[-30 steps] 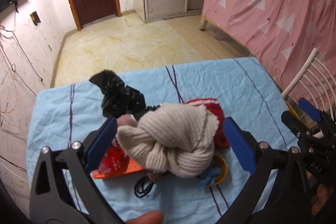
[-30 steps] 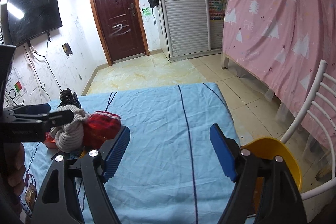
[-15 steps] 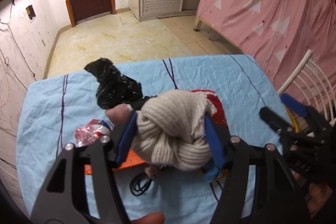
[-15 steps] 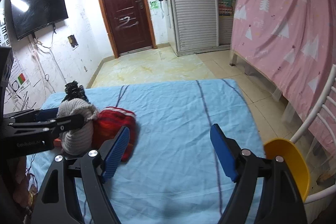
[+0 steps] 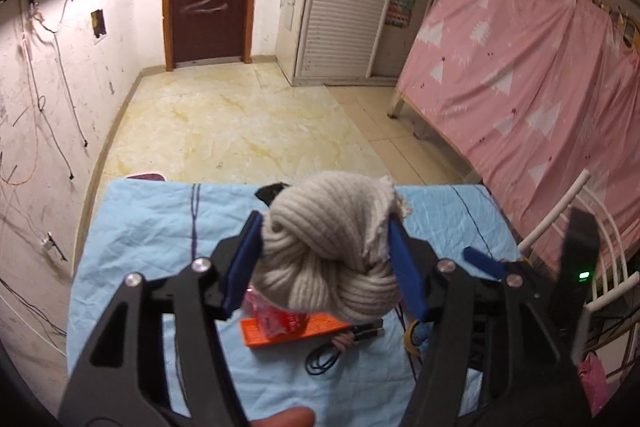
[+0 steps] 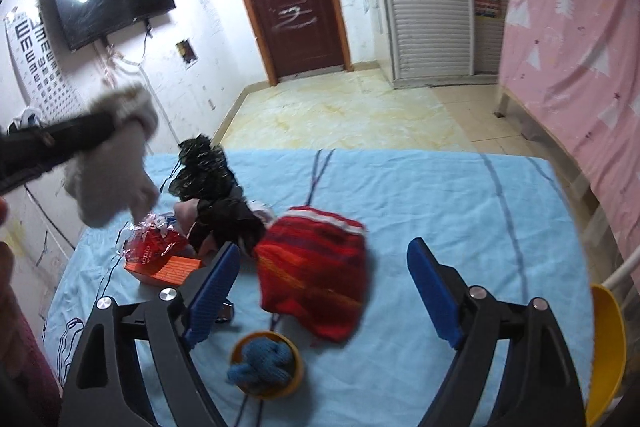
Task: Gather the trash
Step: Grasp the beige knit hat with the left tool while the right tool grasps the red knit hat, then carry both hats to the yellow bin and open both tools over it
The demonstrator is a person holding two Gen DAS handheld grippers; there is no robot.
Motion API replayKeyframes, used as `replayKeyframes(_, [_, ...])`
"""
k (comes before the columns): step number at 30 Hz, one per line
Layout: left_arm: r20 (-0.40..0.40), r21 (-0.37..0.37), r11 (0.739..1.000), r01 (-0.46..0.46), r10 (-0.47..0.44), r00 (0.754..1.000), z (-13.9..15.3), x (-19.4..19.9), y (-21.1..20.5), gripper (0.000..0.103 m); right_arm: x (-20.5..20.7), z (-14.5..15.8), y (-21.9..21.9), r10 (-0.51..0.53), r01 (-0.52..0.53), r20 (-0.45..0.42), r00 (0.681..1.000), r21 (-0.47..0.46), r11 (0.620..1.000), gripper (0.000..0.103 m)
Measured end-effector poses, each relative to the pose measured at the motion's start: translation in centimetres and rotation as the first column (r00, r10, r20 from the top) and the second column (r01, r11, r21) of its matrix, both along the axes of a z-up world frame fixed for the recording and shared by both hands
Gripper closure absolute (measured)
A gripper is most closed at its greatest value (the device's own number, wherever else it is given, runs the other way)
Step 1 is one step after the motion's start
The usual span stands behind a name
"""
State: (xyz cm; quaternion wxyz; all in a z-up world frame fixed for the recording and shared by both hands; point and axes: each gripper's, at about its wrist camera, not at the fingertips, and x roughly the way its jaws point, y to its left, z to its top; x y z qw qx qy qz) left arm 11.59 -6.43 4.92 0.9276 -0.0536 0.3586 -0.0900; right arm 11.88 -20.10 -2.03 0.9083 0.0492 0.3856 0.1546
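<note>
While your left gripper [image 5: 326, 263] is clamped on the cream knit bundle [image 5: 332, 251], blue pads pressing its two sides, the bundle hangs clear above the blue cloth [image 5: 152, 227]. Your right gripper [image 6: 324, 293] has just been opening and its jaws stand wide apart with nothing gripped; the red knit [image 6: 316, 271] lies on the cloth just ahead, between the pads' lines. Left of it sit a black bag [image 6: 208, 171], a red wrapper [image 6: 154, 247] on an orange box [image 6: 168, 269], and nearer you a yellow bowl [image 6: 294, 379] holding a blue knit [image 6: 260, 363]. A black cable [image 5: 324, 361] lies beside the box.
</note>
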Motion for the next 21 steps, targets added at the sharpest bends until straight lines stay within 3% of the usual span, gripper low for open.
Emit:
replayKeyframes(7, [0.0,-0.016,1.0,-0.012,0.012,1.0,0.0,-0.1,0.9,0.044,1.6,-2.0,0.8,0.015,-0.014,-0.085,0.996,0.009,1.0,0.024])
replayKeyframes(8, [-0.002,-0.017,1.0,-0.012,0.012,1.0,-0.1,-0.1,0.8,0.044,1.8,-2.1,0.8,0.015,-0.014,-0.093,0.996,0.015,1.0,0.028])
replayKeyframes(9, [-0.004,-0.018,1.0,-0.012,0.012,1.0,-0.2,-0.1,0.8,0.044,1.9,-2.3,0.8,0.016,-0.014,-0.097,0.995,0.02,1.0,0.044])
replayKeyframes(12, [-0.011,-0.016,1.0,-0.009,0.009,1.0,-0.2,0.0,0.4,0.043,1.8,-2.4,0.8,0.018,-0.016,-0.096,0.995,0.019,1.0,0.066])
replayKeyframes(15, [-0.015,-0.009,1.0,-0.004,0.004,1.0,-0.4,-0.1,0.1,0.043,1.5,-2.2,1.0,0.021,-0.021,-0.085,0.996,0.009,1.0,0.078])
replayKeyframes(21, [-0.014,0.001,1.0,-0.003,0.003,1.0,-0.3,-0.1,0.0,0.043,0.4,-1.5,0.0,0.012,-0.009,-0.057,0.998,0.067,0.998,0.079])
